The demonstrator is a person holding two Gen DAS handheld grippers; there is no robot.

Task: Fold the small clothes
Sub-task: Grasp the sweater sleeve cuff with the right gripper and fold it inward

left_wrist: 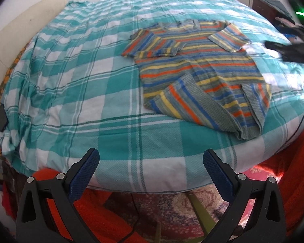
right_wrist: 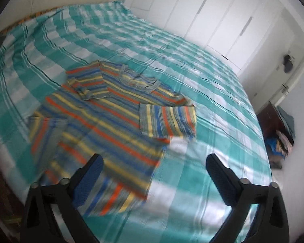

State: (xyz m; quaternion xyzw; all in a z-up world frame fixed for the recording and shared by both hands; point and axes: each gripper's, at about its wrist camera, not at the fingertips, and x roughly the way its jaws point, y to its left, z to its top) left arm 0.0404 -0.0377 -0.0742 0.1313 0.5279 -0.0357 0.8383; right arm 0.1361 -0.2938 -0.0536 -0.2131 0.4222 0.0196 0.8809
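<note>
Striped in orange, blue, yellow and grey, the knitted sweater (left_wrist: 200, 68) lies flat on the teal-and-white checked bedspread (left_wrist: 87, 93), both sleeves folded inward and its near hem turned up. The left gripper (left_wrist: 151, 167) hangs over the bed's near edge, fingers wide apart, empty. The right gripper (right_wrist: 153, 169), fingers likewise apart and empty, hovers over the sweater's near right corner.
</note>
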